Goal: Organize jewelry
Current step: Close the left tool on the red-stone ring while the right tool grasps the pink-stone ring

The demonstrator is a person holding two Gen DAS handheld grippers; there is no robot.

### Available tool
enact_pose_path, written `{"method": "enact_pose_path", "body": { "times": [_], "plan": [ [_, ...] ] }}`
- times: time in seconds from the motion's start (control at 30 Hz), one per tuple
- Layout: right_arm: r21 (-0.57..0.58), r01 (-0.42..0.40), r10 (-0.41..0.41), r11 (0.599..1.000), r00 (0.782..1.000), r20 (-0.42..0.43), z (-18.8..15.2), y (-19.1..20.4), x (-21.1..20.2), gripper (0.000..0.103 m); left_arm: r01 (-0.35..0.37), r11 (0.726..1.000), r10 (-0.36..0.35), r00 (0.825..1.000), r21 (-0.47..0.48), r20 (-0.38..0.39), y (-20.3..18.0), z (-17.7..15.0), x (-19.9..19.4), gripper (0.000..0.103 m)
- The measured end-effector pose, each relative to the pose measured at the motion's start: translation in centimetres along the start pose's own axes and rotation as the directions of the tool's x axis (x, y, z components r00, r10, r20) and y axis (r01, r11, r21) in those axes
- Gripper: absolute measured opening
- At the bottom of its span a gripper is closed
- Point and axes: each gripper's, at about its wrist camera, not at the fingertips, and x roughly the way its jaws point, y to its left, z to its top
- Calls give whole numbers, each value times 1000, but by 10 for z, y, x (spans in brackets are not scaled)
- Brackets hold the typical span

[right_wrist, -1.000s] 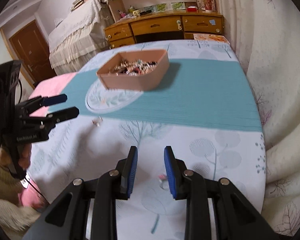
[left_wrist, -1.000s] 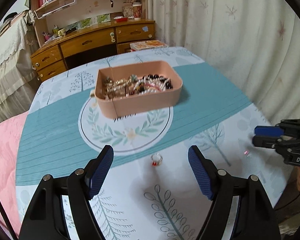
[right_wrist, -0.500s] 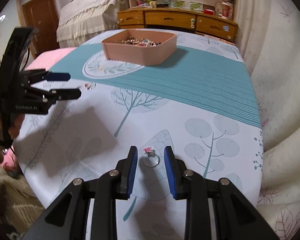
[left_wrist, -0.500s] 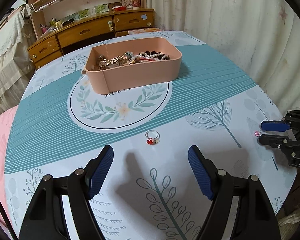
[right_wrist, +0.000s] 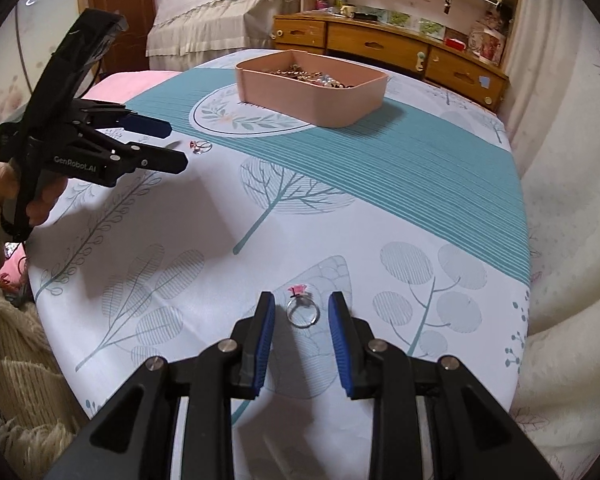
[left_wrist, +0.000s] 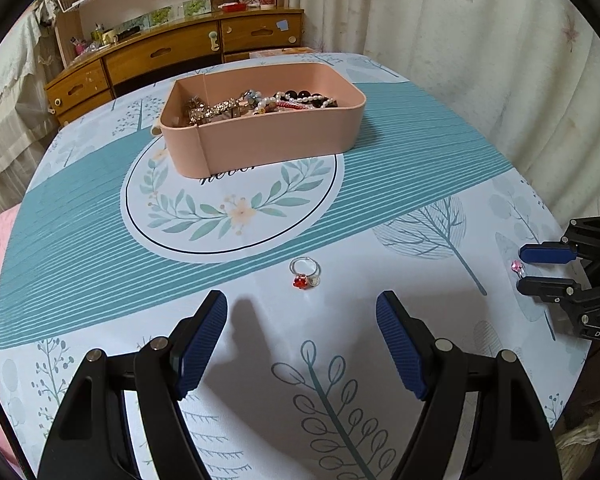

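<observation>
Leaf-printed tablecloth (left_wrist: 440,184) covers the table; far on it, a pink tray (left_wrist: 268,140) holds heaped jewelry. Nearer, the left gripper (left_wrist: 302,320) hangs wide open, empty, with the red-stone ring (left_wrist: 305,274) lying on the cloth just beyond its fingertips. At the right, the right gripper (right_wrist: 302,312) stands narrowly open, its pads flanking the pink-stone ring (right_wrist: 302,308) without touching it.

Soft, even indoor light fills both views. Grey gripper shadows fall on the pale leaf-printed tablecloth (left_wrist: 420,184). Focus is sharp centrally; fisheye curvature bends the edges, with black vignetted corners.
</observation>
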Motion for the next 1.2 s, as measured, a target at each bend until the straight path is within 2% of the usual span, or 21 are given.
{"method": "enact_pose_path", "body": {
  "times": [0.17,0.3,0.53,0.7,0.83,0.9,1.03,1.13,1.2],
  "plan": [
    [-9,-3,2,1000,1000,-9,3,-2,1,26,11,1000,-11,1000,-6,-2,2,0,1,75],
    [6,-7,7,1000,1000,-15,4,-7,2,15,13,1000,-13,1000,-6,-3,3,0,1,73],
    [26,3,-2,1000,1000,-15,5,-9,3,15,8,1000,-8,1000,-4,-8,4,2,4,69],
    [94,9,-8,996,1000,-8,11,-15,7,14,1,1000,-1,1000,-7,-17,5,5,9,53],
    [147,8,-7,989,1000,-7,19,-19,13,14,4,1000,-4,1000,1,-18,3,8,11,46],
    [172,9,-8,985,1000,-6,24,-21,16,14,-1,1000,2,1000,10,-17,2,10,13,40],
    [203,9,-8,979,1000,-6,31,-23,21,14,-3,1000,3,1000,19,-16,0,12,14,34],
    [206,8,-6,978,1000,-7,34,-22,24,14,-11,1000,11,1000,26,-12,-1,14,16,25],
    [206,5,-3,979,1000,-7,35,-20,24,14,-19,999,19,1000,31,-10,-1,15,16,15]
  ]
}}
